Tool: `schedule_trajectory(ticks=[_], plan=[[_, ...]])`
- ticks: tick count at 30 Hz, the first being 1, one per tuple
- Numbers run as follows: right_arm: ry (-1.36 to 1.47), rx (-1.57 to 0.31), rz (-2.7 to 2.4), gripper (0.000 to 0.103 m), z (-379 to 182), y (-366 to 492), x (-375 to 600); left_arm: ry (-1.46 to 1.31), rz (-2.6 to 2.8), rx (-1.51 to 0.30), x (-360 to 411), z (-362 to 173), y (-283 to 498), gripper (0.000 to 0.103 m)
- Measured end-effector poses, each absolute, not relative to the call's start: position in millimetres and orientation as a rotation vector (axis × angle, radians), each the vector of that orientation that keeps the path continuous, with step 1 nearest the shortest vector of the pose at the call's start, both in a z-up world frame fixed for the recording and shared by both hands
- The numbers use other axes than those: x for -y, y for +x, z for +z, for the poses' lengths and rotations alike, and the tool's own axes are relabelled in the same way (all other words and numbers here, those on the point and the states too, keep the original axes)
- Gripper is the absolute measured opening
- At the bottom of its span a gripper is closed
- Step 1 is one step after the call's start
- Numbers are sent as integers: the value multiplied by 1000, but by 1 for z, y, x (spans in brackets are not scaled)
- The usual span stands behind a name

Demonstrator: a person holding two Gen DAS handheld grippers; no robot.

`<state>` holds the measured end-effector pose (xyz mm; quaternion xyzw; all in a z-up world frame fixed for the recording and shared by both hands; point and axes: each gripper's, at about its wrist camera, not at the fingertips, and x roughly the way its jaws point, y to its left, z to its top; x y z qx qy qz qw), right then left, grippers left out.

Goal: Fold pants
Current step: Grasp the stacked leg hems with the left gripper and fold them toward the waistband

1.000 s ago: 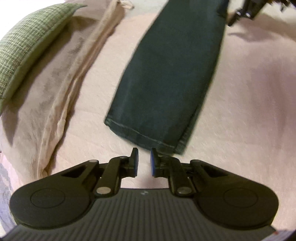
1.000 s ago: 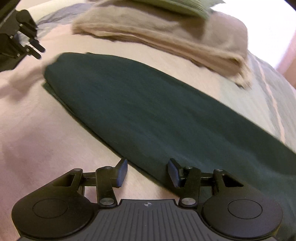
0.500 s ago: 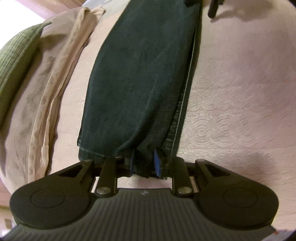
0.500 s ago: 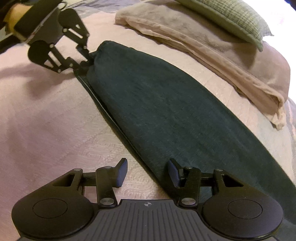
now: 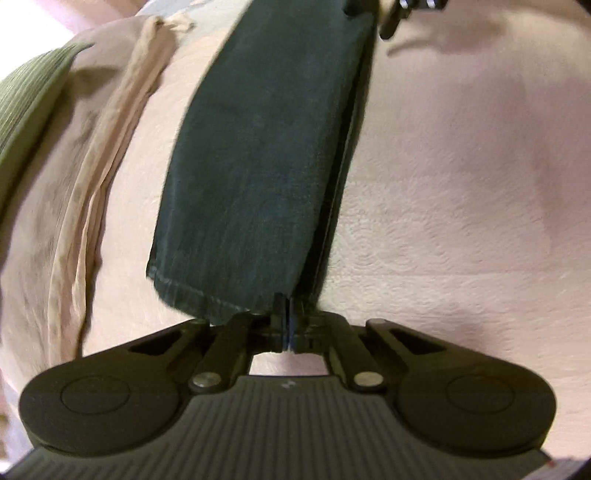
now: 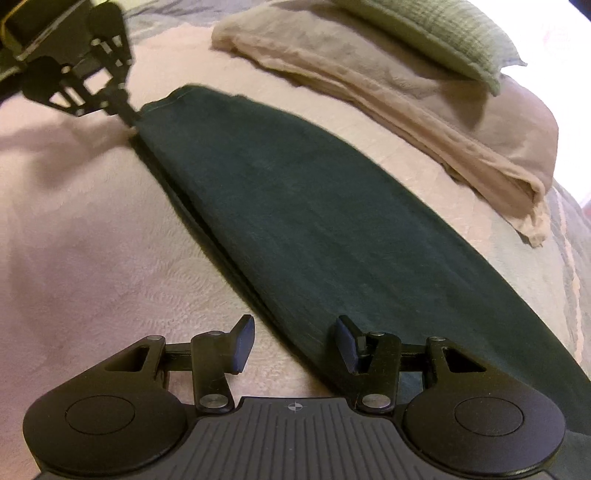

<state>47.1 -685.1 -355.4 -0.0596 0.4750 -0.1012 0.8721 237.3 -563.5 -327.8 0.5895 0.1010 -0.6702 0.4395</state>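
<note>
Left gripper (image 5: pixel 286 321): we hold it low over the bed, pointing along the pants; its jaws are clenched on the hem corner at the seam side.
Right gripper (image 6: pixel 293 343): we hold it low at the far end of the pants, jaws spread wide and gripping nothing, straddling the near edge of the cloth.
Pants (image 6: pixel 314 221): dark denim, legs stacked, lying flat and lengthwise on the pink bedspread (image 6: pixel 92 240), stretched between our two grippers.
Beside the pants: a folded beige blanket (image 6: pixel 424 110) with a green pillow (image 6: pixel 443 33) on top.
</note>
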Motion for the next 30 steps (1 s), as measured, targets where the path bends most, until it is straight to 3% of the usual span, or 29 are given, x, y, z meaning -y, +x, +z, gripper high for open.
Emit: schedule_trajectory(ticks=[5, 9, 16, 17, 18, 20, 23, 24, 27, 30], plan=[[-116, -969, -195, 46, -343, 51, 722, 1236, -1716, -558, 582, -284, 273, 9], [-94, -928, -182, 46, -329, 63, 761, 1126, -1628, -643, 603, -273, 302, 16], [-23, -920, -208, 45, -338, 100, 836, 885, -1281, -793, 676, -313, 351, 17], [-30, -929, -191, 45, -342, 106, 843, 840, -1251, -812, 683, -319, 356, 20], [-45, -943, -173, 45, -345, 110, 849, 800, -1240, -839, 689, -324, 360, 30], [-57, -969, -140, 45, -354, 115, 855, 741, -1206, -897, 697, -332, 366, 35], [-33, -1002, -128, 36, -367, 116, 865, 671, -1197, -964, 702, -344, 374, 29], [-24, -1010, -128, 27, -370, 116, 866, 668, -1209, -969, 701, -344, 373, 17], [-33, -1016, -136, 2, -372, 113, 864, 681, -1238, -959, 697, -338, 365, 5], [-64, -1009, -154, 0, -367, 110, 859, 690, -1246, -905, 692, -328, 362, 4]])
